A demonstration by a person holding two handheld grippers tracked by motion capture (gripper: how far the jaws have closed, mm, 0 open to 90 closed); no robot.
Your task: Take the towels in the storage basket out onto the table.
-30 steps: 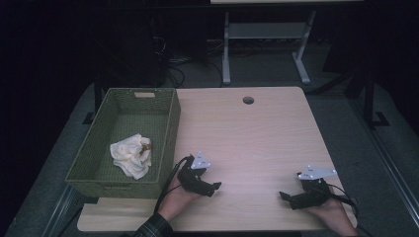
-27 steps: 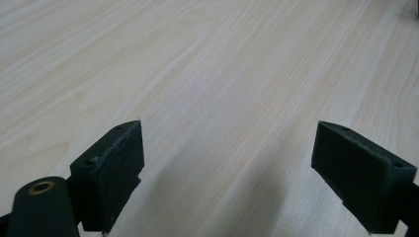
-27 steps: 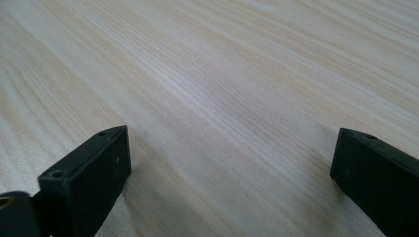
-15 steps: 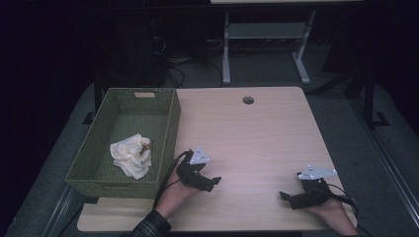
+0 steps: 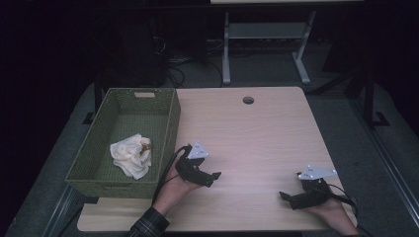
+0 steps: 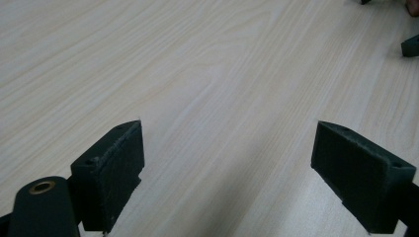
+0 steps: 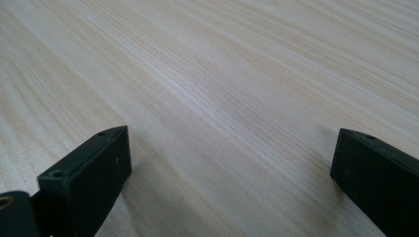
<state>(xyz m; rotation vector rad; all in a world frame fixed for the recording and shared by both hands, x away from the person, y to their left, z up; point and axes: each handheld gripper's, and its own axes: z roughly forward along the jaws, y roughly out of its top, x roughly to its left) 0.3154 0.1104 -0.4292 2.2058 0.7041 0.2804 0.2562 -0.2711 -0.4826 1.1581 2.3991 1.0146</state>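
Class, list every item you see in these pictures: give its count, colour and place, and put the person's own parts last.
Table: one, light wood, centre; a round hole near its far edge.
Basket: one, green woven, on the table's left side.
Cloth: one, cream-white, crumpled, inside the basket.
Metal stand: one, grey, on the floor beyond the table.
Cables: several, dark, on the floor behind the basket.
Left gripper: one, black with a grey plate, beside the basket, jaws open over bare wood.
Right gripper: one, black with a grey plate, near the table's front right, jaws open.
Sleeve: one, plaid, bottom edge.
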